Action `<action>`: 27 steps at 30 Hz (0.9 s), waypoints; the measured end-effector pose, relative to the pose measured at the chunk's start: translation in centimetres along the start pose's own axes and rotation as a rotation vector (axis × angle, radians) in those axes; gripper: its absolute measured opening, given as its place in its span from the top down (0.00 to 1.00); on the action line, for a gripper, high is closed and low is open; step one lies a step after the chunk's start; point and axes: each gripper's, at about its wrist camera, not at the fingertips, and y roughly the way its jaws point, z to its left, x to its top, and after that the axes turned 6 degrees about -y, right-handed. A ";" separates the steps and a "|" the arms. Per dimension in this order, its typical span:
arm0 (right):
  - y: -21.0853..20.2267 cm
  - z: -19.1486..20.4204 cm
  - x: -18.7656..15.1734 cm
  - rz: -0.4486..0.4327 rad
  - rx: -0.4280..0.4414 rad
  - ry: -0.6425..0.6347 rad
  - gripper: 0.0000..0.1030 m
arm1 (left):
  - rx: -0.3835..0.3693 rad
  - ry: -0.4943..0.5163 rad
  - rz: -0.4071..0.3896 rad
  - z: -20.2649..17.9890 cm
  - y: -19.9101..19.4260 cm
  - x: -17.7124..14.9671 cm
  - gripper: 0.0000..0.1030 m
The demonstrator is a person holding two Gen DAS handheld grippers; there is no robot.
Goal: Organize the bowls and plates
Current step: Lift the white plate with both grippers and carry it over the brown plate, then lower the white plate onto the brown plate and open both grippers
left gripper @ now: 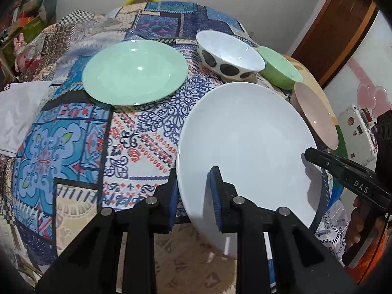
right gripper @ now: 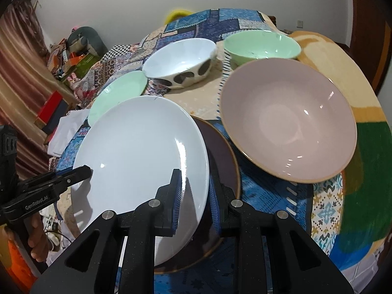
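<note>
"DAS" is printed in white on the right gripper [left gripper: 316,155], seen from the left wrist; "GenRobot.AI" is printed on the left gripper [right gripper: 85,171], seen from the right wrist.

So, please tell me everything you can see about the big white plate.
The white plate is large, round, plain and glossy, and looks like ceramic or melamine. It is empty and looks clean. It is tilted, and partly covers a dark brown plate underneath. Both grippers grip its rim: the left gripper on one side, the right gripper on the opposite side, their jaws closed on the edge.
</note>
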 end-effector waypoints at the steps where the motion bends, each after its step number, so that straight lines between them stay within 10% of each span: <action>1: 0.1 -0.2 -0.1 0.003 0.002 0.007 0.80 | 0.000 0.002 0.006 -0.1 0.3 0.1 0.77; 27: -0.8 -0.7 -1.0 0.011 -0.030 -0.021 0.80 | 0.075 0.075 0.024 -2.3 3.0 0.5 0.73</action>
